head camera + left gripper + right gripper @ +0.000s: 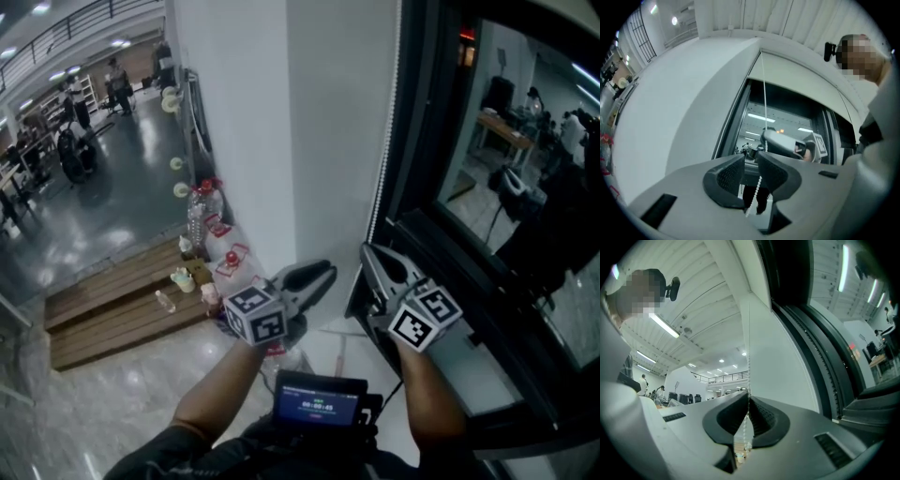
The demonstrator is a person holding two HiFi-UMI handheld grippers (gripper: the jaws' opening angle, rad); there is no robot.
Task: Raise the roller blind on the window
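At the window (506,187), only the right gripper (748,401) clamps the bead chain (748,348), the left gripper (751,164) gaping around it, so beads may slip.

Count by the window (525,169)
One window; at its left edge one left gripper (323,274), one right gripper (370,253), one bead chain (382,178).

White wall pillar (281,112) beside black-framed window (422,122); glossy grey floor (103,216), low wooden plank platform (112,300), ceiling strip lights (665,325).
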